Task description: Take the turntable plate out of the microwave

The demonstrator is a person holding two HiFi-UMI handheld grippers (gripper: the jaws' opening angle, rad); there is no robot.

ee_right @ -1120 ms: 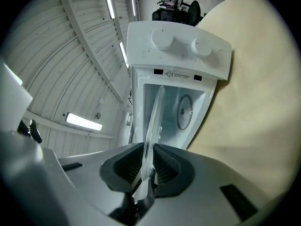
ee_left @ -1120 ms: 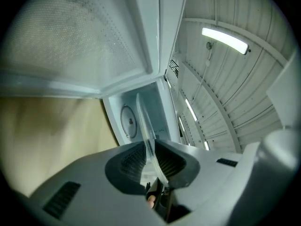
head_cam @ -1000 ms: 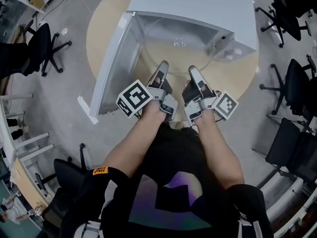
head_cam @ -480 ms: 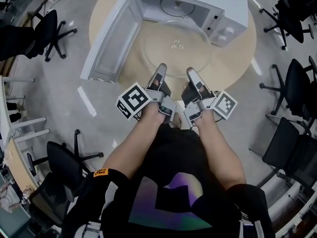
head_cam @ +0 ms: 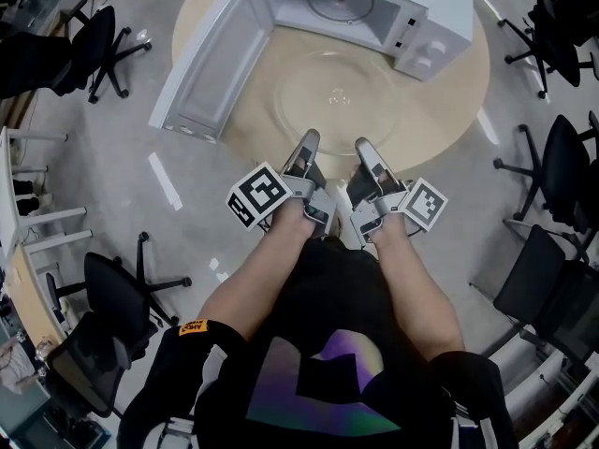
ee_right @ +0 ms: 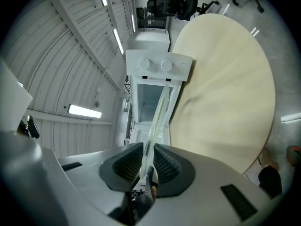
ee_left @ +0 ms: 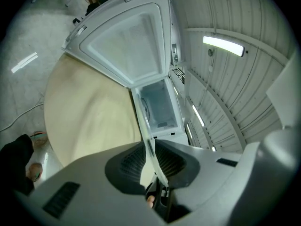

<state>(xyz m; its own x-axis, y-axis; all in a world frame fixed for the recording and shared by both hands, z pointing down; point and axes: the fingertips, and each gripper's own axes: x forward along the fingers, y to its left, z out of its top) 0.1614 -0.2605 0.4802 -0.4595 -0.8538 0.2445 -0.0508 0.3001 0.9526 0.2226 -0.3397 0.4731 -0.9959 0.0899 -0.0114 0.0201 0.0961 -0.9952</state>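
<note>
The clear glass turntable plate [head_cam: 337, 96] hangs level over the round wooden table [head_cam: 456, 101], fully outside the white microwave [head_cam: 440, 7]. My left gripper [head_cam: 309, 138] is shut on the plate's near rim, and my right gripper [head_cam: 363, 145] is shut on the same rim just to its right. In the left gripper view the glass edge [ee_left: 146, 135] runs as a thin line between the ribbed pads of the left gripper [ee_left: 149, 161]. The right gripper view shows the same edge [ee_right: 159, 114] clamped in the right gripper [ee_right: 148, 161]. The microwave's cavity [head_cam: 342, 1] stands open.
The microwave door [head_cam: 215, 59] swings wide to the left, past the table's edge. Black office chairs stand around: one at the upper left [head_cam: 89, 45], one at the lower left [head_cam: 112, 297], several on the right [head_cam: 562, 166]. A desk edge [head_cam: 19, 241] lies at far left.
Both grippers drew the plate back out of the microwave cavity toward the person. The plate now hangs over the table in front of the oven, and the microwave sits farther up in the head view.
</note>
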